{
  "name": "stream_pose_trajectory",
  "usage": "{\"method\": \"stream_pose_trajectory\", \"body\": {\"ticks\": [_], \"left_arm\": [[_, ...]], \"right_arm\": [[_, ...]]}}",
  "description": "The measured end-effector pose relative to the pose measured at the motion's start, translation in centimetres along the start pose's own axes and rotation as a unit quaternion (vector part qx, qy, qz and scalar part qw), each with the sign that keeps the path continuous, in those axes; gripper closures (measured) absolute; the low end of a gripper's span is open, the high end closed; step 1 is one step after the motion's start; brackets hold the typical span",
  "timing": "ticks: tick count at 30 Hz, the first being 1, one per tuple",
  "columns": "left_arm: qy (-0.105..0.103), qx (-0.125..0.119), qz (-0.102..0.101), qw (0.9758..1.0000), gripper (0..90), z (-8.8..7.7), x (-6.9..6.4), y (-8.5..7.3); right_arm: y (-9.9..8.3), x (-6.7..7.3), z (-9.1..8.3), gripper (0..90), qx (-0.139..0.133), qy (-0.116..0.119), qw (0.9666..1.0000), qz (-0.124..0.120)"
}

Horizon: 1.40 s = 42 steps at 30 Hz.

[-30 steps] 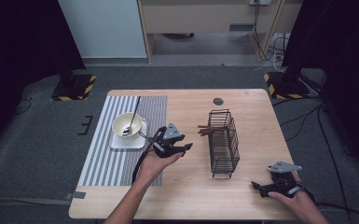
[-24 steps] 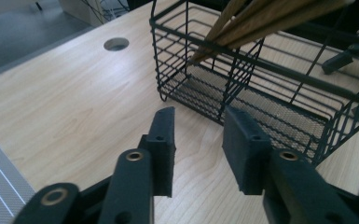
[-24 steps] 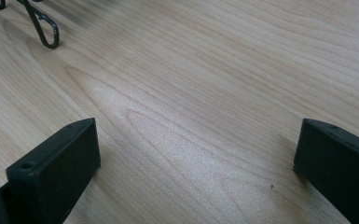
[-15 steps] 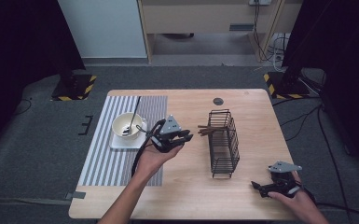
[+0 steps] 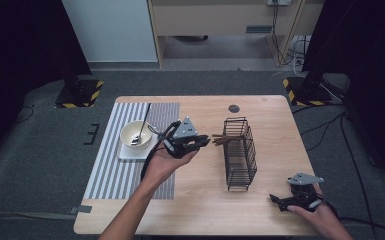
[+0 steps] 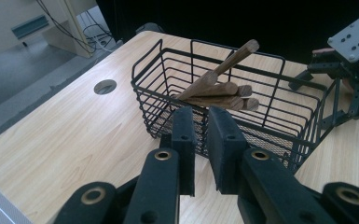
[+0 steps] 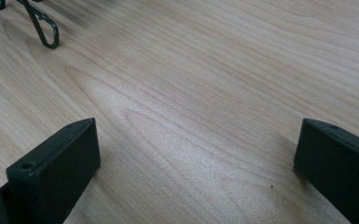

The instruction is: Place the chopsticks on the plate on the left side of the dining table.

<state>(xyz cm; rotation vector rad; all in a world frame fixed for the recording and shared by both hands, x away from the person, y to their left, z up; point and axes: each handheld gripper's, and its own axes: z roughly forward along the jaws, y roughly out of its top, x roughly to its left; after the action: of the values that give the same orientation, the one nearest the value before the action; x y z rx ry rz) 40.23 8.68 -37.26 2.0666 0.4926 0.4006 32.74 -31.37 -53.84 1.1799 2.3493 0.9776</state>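
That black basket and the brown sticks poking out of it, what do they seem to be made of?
The basket looks like thin metal wire with a matt black coating: slim rigid bars with open gaps. The sticks look like dark wood, probably unvarnished: round rods with visible grain and dull cut ends.

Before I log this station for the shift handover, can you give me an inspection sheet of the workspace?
Surface: wooden table, round hole near the far edge.
Job's things: black wire basket holding brown wooden sticks.
Clutter: striped mat, white bowl with a spoon on a white square plate.
Grippers: left gripper shut, nothing between the pads, before the basket; right gripper open, low over bare wood.
Cables: black cable trailing from the left gripper.
Surroundings: grey floor, hazard-striped stand bases.
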Motion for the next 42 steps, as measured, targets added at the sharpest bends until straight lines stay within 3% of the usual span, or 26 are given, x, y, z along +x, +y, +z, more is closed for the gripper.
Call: {"method": "stream_pose_trajectory", "body": {"ticks": [7, 21, 27, 35, 42], "left_arm": [[-0.005, -0.001, 0.007, 1.0000, 77.4, 0.4, 0.1, 0.4], [-0.014, -0.025, -0.011, 0.9995, 72.6, 0.7, 0.6, 0.4], [-0.005, -0.022, -0.011, 0.9997, 74.5, 0.8, 0.7, 0.5], [0.004, -0.023, -0.028, 0.9993, 74.9, 0.8, 1.1, 1.0], [0.008, -0.003, -0.010, 0.9999, 73.4, 1.4, 0.3, 2.0]], "right_arm": [[0.0, 0.0, 0.0, 0.2, 0.000, 0.000, 1.0000, 0.001], [0.0, -0.1, 0.0, 0.3, 0.001, 0.002, 1.0000, 0.000], [0.0, -0.1, 0.0, 0.3, 0.001, 0.001, 1.0000, 0.001], [0.0, -0.1, 0.0, 0.3, 0.001, 0.001, 1.0000, 0.000], [0.0, -0.1, 0.0, 0.3, 0.001, 0.001, 1.0000, 0.001]]}}
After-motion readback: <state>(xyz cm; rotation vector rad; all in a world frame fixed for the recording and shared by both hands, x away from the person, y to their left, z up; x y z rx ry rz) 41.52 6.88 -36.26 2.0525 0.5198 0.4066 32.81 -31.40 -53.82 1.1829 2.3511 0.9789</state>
